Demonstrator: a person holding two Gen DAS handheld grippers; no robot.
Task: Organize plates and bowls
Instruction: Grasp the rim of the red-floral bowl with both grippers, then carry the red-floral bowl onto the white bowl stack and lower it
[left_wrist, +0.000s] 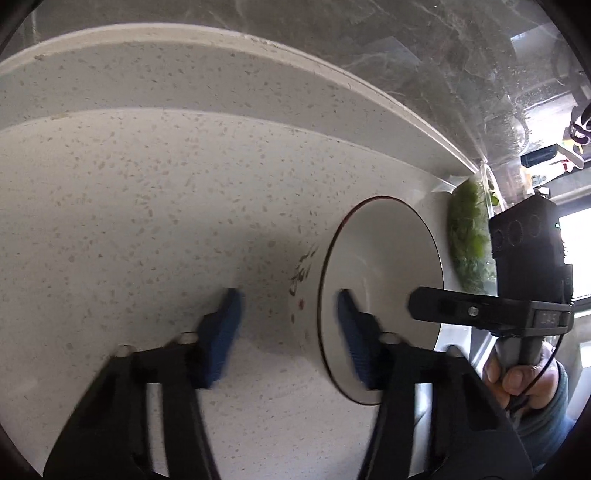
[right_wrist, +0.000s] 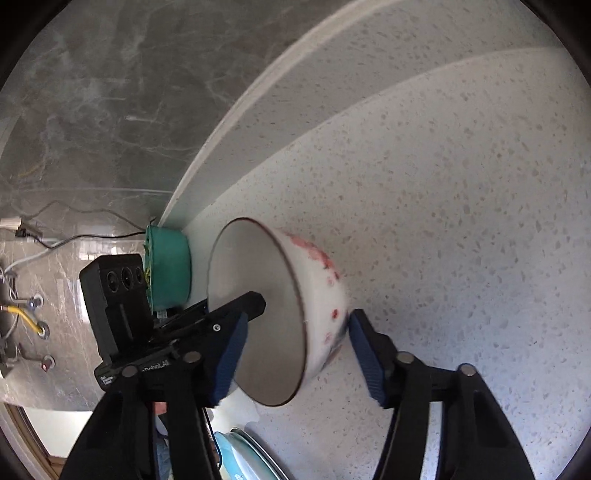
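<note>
Counter: pale speckled stone worktop (left_wrist: 147, 206) with a raised back ledge and a grey marbled wall behind
Left gripper (left_wrist: 288, 306): spread wide, holding nothing, one blue finger inside the bowl's rim and the other outside
Bowl (right_wrist: 317, 295): white, red-flowered, on the counter between both grippers; likely glazed ceramic, stiff, slippery, breakable, best pinched at the rim wall
Right gripper (right_wrist: 295, 332): wide, straddling the bowl's wall, not yet closed
Green pot (right_wrist: 170, 269): just behind the bowl
</note>
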